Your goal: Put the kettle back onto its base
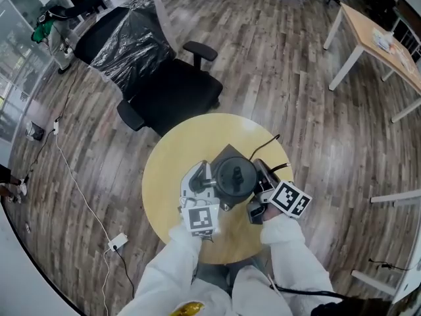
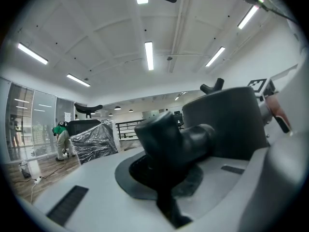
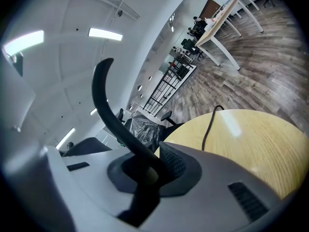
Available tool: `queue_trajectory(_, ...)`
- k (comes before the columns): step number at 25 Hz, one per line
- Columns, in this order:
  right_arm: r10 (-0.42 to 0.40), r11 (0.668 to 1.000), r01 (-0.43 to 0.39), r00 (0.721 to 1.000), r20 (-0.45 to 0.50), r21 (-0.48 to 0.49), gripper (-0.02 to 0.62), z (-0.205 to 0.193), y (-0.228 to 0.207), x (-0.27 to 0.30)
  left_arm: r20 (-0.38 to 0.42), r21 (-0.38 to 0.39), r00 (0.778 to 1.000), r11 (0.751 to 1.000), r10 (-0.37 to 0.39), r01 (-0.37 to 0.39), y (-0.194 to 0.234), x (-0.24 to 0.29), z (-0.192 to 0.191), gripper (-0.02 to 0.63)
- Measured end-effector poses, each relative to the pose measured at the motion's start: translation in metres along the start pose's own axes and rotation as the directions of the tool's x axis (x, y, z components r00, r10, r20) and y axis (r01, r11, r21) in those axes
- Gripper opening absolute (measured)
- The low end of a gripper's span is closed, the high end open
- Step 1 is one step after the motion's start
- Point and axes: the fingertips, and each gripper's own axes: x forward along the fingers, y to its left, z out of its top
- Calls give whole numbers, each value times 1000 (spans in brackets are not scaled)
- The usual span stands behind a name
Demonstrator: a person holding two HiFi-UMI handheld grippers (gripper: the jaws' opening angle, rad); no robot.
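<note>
Kettle [image 1: 235,176] near the centre of the round table [image 1: 172,151], over its dark square base [image 1: 225,155]; whether it is seated cannot be told. The left gripper [image 1: 210,185] is clamped on a chunky black part of the kettle. The right gripper [image 1: 258,188] is clamped on a thin curved black bar [image 3: 104,98], apparently its handle. The next move probably calls for settling it squarely, then releasing. No legible writing; only square markers [image 1: 290,199].

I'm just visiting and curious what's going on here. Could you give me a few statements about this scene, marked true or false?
The table is round with a yellow top. True.
The right claw is shut on the thin black kettle handle. True.
The left claw is open and empty. False: it grips a black part of the kettle.
The chair beside the table is red. False: it is black.
The floor is carpeted. False: it is wood planks.
</note>
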Motion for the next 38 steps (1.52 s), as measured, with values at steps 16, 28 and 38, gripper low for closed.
queue_trajectory(16, -21, 1000, 20, 999, -36, -9, 48, -12, -33, 40, -26, -14, 999, 999, 33, -33, 9, 25, -43, -2)
queue_trajectory(28, -19, 997, 18, 1000, -18, -80, 46, -9, -32, 52, -13, -72, 998, 996, 59, -60, 19, 28, -39, -2)
queue_trajectory(38, -37, 998, 37, 999, -6, -51, 40, -2, -50, 50, -54, 17, 998, 999, 31, -30, -3, 32, -47, -2)
